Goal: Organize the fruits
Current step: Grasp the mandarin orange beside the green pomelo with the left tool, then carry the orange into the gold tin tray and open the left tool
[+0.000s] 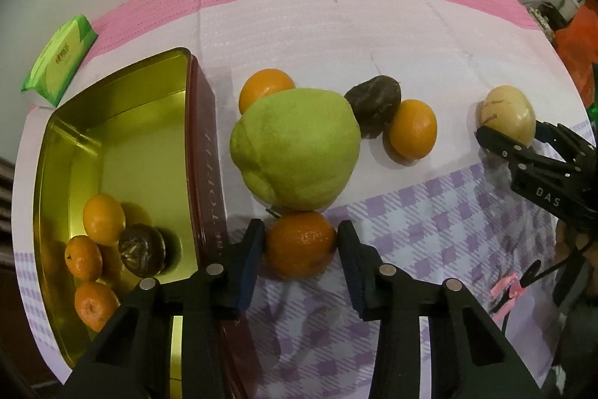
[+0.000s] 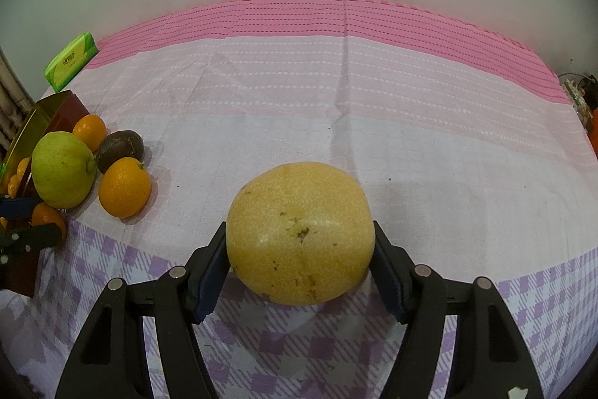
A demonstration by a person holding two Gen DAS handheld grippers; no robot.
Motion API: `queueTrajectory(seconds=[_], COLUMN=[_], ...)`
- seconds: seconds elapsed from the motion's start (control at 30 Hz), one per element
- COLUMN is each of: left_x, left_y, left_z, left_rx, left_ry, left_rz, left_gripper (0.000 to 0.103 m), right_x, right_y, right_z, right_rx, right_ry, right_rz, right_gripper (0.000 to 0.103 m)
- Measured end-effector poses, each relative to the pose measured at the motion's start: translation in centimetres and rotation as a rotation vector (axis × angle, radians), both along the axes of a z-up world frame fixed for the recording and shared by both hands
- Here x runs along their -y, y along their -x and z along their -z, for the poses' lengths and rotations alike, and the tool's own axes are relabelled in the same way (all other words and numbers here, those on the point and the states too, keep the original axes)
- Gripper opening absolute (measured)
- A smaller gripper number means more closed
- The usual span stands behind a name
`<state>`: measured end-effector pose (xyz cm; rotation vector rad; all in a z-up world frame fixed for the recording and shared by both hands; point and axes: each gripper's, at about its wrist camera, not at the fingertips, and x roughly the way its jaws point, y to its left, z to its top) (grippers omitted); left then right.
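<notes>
- Nearest the left wrist camera, the left gripper (image 1: 301,245) has its dark foam pads clamped on both flanks of a small mandarin (image 1: 300,243), which sits on the checked cloth (image 1: 429,249) just in front of the big green pear-like fruit (image 1: 295,148).
- Right gripper (image 2: 300,249) grasps a pale yellow round fruit (image 2: 300,232), its pads pressing each side; the skin is speckled with brown blemishes.
- Judged step: picking loose fruit for the open tin (image 1: 123,144), which lies just left of the mandarin and already holds three oranges and a dark wrinkled fruit.
- Next move likely calls for lifting the mandarin clear of the green fruit and over the tin's red wall.
- Gold inside the tin is glossy metal; the cloth is soft and creased.
- Two more oranges (image 1: 413,129) and a brown, shrivelled fruit (image 1: 373,101) wait beside the green one.
</notes>
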<state>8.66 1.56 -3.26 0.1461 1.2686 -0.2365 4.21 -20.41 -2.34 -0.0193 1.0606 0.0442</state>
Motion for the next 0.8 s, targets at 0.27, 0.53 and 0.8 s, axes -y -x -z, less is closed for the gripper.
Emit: queueTrajectory(seconds=[0.27,0.53,0.8], left_x=[-0.3,-0.3,-0.8], left_y=[0.7,1.7,2.6], left_z=[-0.1,-1.5,-3.8], left_rx=[0.003,0.020,0.047], left_ry=[0.017,0.034,0.081], left_rz=[-0.008,-0.014,-0.018], left_gripper=[0.040,0.040,0.040], right_x=[0.0,0.0,-0.2], right_y=[0.0,0.0,0.0], right_z=[0.0,0.0,0.1], right_rx=[0.000,0.000,0.002], right_ry=[0.000,0.002,0.014], right_rz=[0.000,0.001,-0.001], right_gripper=[0.067,0.067,0.067])
